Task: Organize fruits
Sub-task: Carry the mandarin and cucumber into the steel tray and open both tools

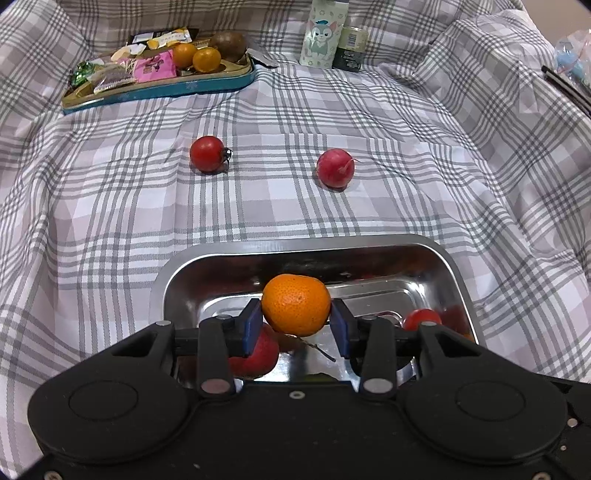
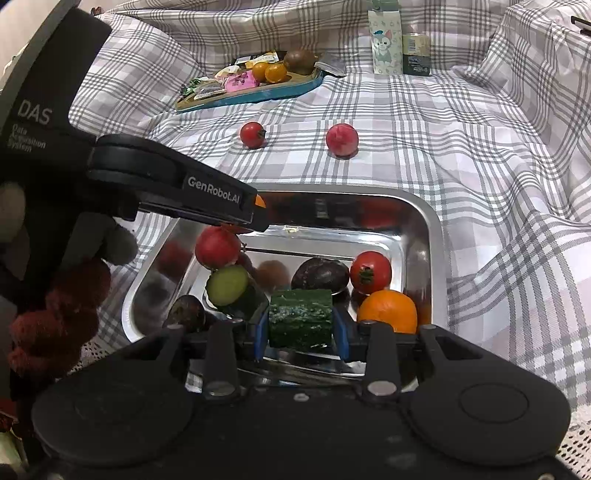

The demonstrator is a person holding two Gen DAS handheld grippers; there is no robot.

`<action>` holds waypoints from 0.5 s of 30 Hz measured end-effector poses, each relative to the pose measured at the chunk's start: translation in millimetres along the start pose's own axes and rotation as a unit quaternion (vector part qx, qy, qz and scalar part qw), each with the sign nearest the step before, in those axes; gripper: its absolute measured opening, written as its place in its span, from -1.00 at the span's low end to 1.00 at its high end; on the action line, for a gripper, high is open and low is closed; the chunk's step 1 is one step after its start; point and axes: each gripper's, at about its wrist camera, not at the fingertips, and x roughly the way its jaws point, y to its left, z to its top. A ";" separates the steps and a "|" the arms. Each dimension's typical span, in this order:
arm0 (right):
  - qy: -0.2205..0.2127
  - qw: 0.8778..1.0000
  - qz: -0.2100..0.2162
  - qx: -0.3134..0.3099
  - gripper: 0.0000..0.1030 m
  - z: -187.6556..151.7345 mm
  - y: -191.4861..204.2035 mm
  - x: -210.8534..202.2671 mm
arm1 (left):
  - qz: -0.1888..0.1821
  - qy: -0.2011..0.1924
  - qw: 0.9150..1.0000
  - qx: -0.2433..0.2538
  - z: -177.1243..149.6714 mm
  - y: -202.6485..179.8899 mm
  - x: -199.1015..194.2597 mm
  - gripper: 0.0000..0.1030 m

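My left gripper [image 1: 297, 323] is shut on an orange [image 1: 296, 304], its blue pads at both sides, above the steel tray [image 1: 454, 269]. In the right wrist view that left gripper [image 2: 258, 212] hangs over the tray's far left part. My right gripper [image 2: 301, 332] is shut on a dark green cucumber chunk [image 2: 300, 319] over the steel tray's [image 2: 432, 229] near edge. Several pieces lie in the tray: a red radish [image 2: 217, 246], a cut cucumber [image 2: 227, 284], a dark fruit [image 2: 320, 275], a tomato [image 2: 370, 272], another orange [image 2: 388, 310]. A tomato [image 1: 207, 153] and a radish [image 1: 335, 168] lie on the cloth beyond.
A teal tin [image 1: 159, 90] with snack packets, small oranges and a brown fruit sits at the back left. A printed carton [image 1: 321, 33] and a dark jar [image 1: 351, 48] stand at the back. The checked cloth rises in folds on the right. A red-sleeved hand [image 2: 55, 314] holds the left gripper.
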 end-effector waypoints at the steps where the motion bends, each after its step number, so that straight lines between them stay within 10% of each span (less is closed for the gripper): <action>1: 0.000 1.000 -0.001 -0.001 -0.28 -0.4 0.0 0.5 | -0.001 0.000 1.000 -0.003 0.0 0.6 -0.1 -0.07; 15: 0.003 1.000 -0.005 0.001 -0.22 -3.3 0.7 1.0 | 0.011 -0.012 1.000 -0.002 -4.3 1.2 -8.8 -0.10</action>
